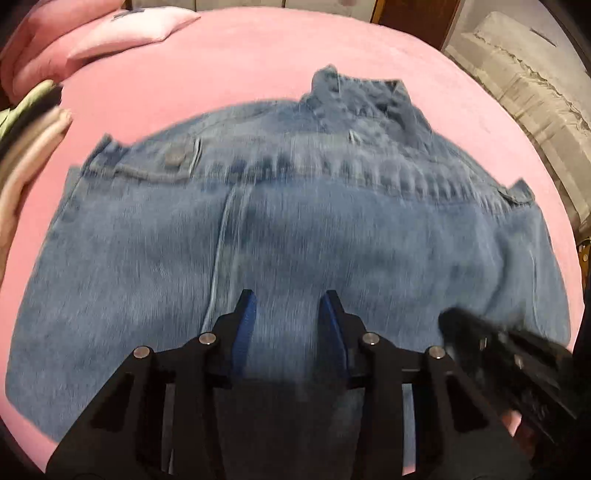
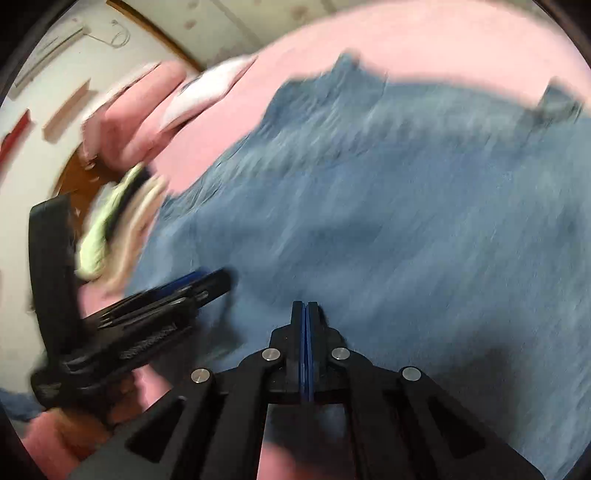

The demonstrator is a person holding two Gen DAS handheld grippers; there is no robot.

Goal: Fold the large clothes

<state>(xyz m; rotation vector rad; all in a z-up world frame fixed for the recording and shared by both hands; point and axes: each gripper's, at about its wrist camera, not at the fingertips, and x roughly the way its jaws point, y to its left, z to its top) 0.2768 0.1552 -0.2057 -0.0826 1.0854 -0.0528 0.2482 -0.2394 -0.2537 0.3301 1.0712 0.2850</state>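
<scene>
A blue denim jacket (image 1: 295, 229) lies spread on a pink bed (image 1: 258, 66), collar at the far side, back panel up. My left gripper (image 1: 288, 299) is open and empty, hovering over the jacket's near part. The right gripper shows blurred at the lower right of the left wrist view (image 1: 491, 347). In the right wrist view the jacket (image 2: 388, 206) fills the frame, blurred by motion. My right gripper (image 2: 305, 304) is shut with nothing seen between its pads, over the denim. The left gripper (image 2: 184, 288) is at its left.
Pink pillows (image 1: 122, 29) lie at the far left of the bed. A stack of folded clothes (image 1: 26, 147) sits at the left edge, also in the right wrist view (image 2: 118, 221). A grey bedside bench or cover (image 1: 524, 92) stands at the far right.
</scene>
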